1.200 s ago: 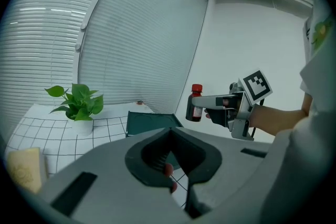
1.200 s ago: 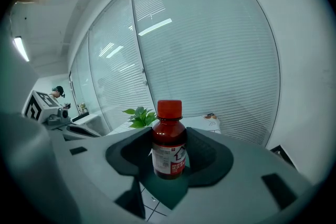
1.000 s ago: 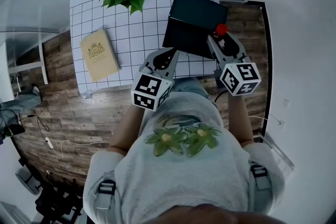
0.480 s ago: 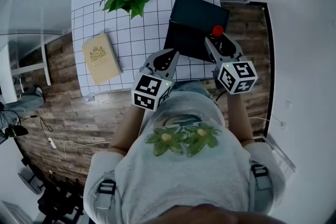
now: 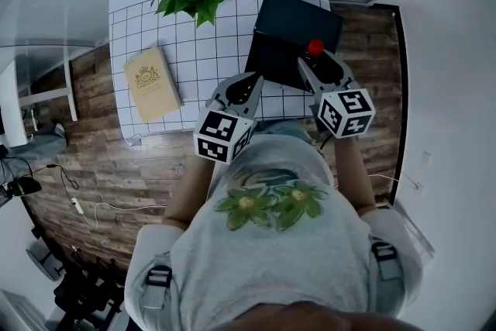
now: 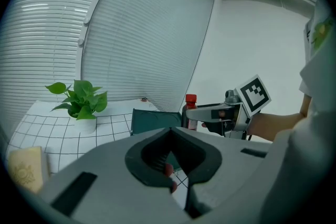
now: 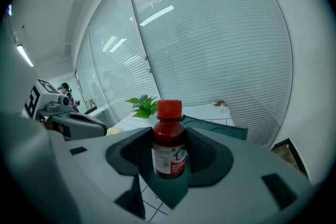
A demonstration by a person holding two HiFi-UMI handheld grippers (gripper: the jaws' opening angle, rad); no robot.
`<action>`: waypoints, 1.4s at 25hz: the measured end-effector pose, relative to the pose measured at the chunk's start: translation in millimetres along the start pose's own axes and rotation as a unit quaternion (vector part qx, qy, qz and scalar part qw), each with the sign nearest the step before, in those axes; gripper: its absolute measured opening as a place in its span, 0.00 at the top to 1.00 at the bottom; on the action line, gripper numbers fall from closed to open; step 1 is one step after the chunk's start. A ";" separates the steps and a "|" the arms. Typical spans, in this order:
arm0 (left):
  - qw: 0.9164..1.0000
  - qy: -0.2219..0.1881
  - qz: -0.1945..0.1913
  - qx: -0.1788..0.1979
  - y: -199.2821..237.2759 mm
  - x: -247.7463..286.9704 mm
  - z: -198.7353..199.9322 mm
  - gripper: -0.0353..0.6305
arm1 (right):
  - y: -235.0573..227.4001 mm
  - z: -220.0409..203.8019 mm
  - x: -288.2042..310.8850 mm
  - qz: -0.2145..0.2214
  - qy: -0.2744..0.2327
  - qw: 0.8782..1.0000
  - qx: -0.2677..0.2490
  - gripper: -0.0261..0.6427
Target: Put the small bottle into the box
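A: Where's the small bottle point(image 7: 169, 139)?
B: Upright in the right gripper point(image 7: 169, 157), jaws clamped on its labelled body, over the open box point(image 5: 273, 58). Left gripper point(image 6: 170, 131): jaws look closed, nothing between them.
A: Handling?
B: Likely light, rigid and slick. Hold mid-body, not the cap.

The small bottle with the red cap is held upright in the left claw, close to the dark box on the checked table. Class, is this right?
Not quite. The right claw holds the small bottle, as the right gripper view shows; the left claw is shut on nothing. The rest stands: upright, close to the dark box on the checked table.
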State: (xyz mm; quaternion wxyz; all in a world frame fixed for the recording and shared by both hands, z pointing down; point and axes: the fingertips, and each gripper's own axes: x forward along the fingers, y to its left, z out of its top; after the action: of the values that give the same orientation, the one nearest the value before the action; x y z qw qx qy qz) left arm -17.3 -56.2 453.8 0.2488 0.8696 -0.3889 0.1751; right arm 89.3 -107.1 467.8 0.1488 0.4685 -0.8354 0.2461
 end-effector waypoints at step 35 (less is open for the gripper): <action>1.000 0.019 0.010 -0.019 21.6 -6.9 -17.9 0.94 | 17.0 -38.3 46.2 0.020 0.059 0.997 -0.042 0.66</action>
State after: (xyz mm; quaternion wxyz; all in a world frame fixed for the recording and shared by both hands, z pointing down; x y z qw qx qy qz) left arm -40.1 -54.3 471.3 0.2705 0.8573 -0.3963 0.1866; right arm 51.5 -111.2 517.3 0.2119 0.4294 -0.8441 0.2413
